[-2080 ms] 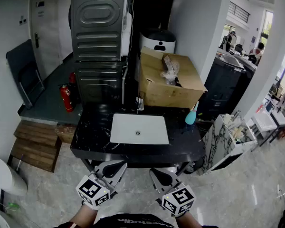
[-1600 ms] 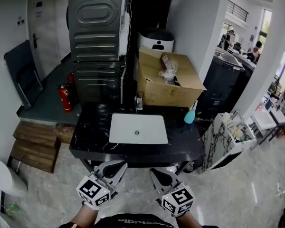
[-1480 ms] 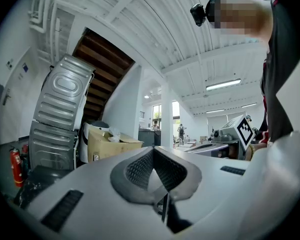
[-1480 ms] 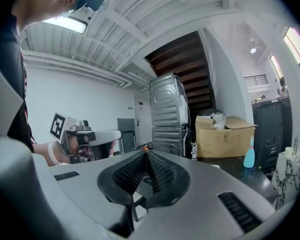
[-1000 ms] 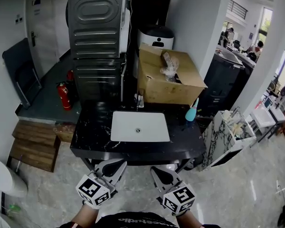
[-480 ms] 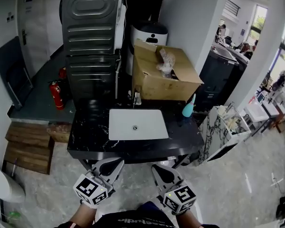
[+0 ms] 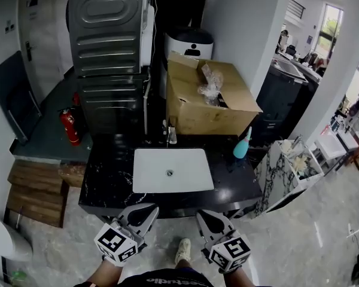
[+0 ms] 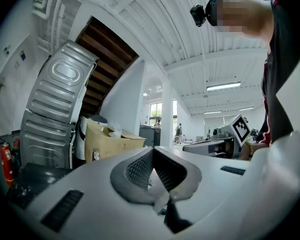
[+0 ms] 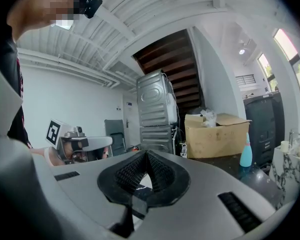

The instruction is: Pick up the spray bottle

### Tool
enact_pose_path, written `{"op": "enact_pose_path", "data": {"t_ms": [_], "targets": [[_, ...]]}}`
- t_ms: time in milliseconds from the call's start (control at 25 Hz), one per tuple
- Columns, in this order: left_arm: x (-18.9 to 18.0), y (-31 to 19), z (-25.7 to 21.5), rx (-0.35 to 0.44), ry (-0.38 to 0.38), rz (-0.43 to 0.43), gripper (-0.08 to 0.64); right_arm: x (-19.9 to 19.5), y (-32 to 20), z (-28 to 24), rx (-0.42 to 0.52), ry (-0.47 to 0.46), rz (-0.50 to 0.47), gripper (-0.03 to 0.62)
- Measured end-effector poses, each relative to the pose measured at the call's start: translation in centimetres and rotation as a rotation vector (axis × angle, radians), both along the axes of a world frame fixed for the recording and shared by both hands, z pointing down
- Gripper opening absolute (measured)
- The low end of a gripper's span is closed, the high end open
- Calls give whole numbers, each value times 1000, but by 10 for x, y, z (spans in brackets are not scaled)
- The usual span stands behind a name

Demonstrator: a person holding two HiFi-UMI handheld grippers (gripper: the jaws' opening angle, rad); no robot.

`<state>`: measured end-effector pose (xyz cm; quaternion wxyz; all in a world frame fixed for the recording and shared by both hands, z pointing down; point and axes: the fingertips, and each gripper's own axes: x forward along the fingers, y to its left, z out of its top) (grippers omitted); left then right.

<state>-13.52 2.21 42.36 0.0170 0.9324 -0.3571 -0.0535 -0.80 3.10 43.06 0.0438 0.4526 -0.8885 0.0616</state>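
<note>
Head view: left tongs (image 7: 145, 209) and right tongs (image 7: 203, 215) side by side, pointing at the near edge of the black tabletop (image 7: 107, 181), both clenched and empty. Spray bottle (image 7: 242, 144) upright on the tabletop, ahead of the right tongs and off to their right, well apart from them, near the cardboard box (image 7: 210, 109). White sink (image 7: 145, 160) straight ahead of both tongs.

Left gripper view: left tongs (image 8: 152, 153) pressed together, nothing between. Cardboard box (image 8: 110, 143) ahead and to the left.

Right gripper view: right tongs (image 9: 146, 156) likewise clenched on nothing. Spray bottle (image 9: 246, 155) standing far ahead to the right, beside the cardboard box (image 9: 215, 133), untouched.
</note>
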Motion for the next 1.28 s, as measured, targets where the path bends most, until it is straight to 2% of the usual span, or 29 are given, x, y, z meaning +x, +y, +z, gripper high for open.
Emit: {"op": "enact_pose_path", "data": {"t_ms": [200,400,640,1000,1280], "targets": [[33,-78,-16,23,5,-20,15,22,-79,-15,39,-5,-54,38],[81,-154,-37,69,-20,-27,15,57,-149,-29,60,-7,-94,38],[123,-209,-44,70,-34,-29,15,96,-204,-36,63,-26,-104,38],[121,-254,-36,35,-36,-8,15,86,-247,-26,19,-36,-89,38],[102,-273,-33,35,-23,22,15,73,-261,-31,49,-19,-38,38]]}}
